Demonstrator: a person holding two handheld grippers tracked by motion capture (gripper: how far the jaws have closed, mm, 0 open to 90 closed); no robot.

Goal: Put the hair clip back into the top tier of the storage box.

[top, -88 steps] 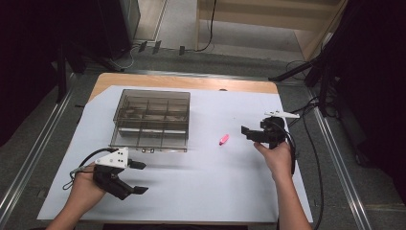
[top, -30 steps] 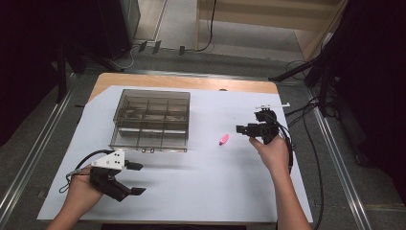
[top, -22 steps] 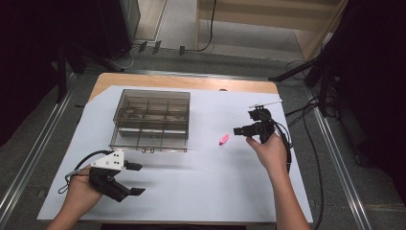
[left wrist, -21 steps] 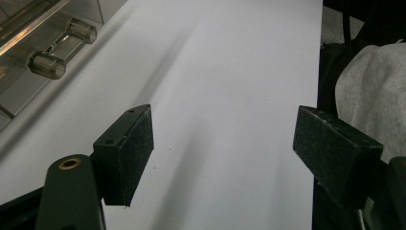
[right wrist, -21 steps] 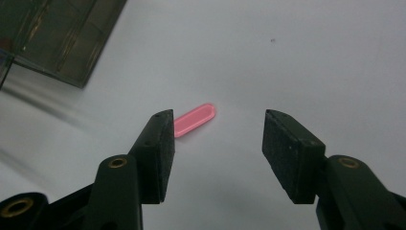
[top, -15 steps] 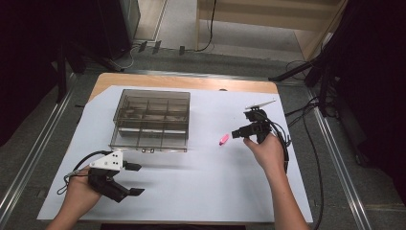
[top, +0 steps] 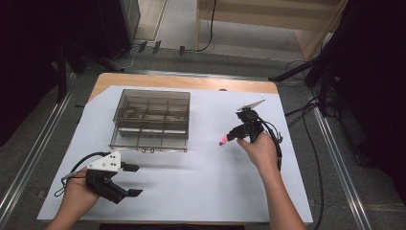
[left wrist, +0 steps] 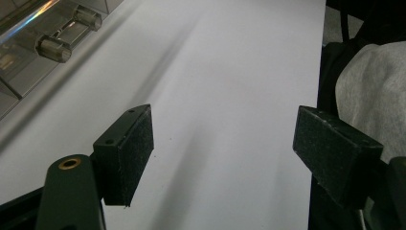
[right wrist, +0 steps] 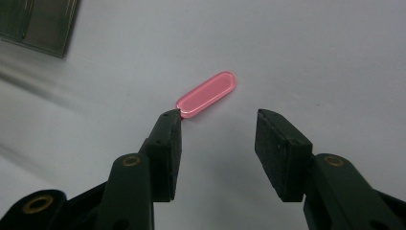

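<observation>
L tool (top: 128,179) at near-left edge of tabletop (top: 201,201), resting on white sheet, jaws wide apart, nothing btwn them. R tool (top: 233,136) further back on right side, held in person's hand (top: 258,149), tips angled down at pink capsule (right wrist: 206,95); jaws have just been closing, not clamped yet, left pad tip right at capsule's near end, capsule lying flat just ahead of the gap. Clear compartment box (top: 152,120) farther back-left, well apart from capsule.
</observation>
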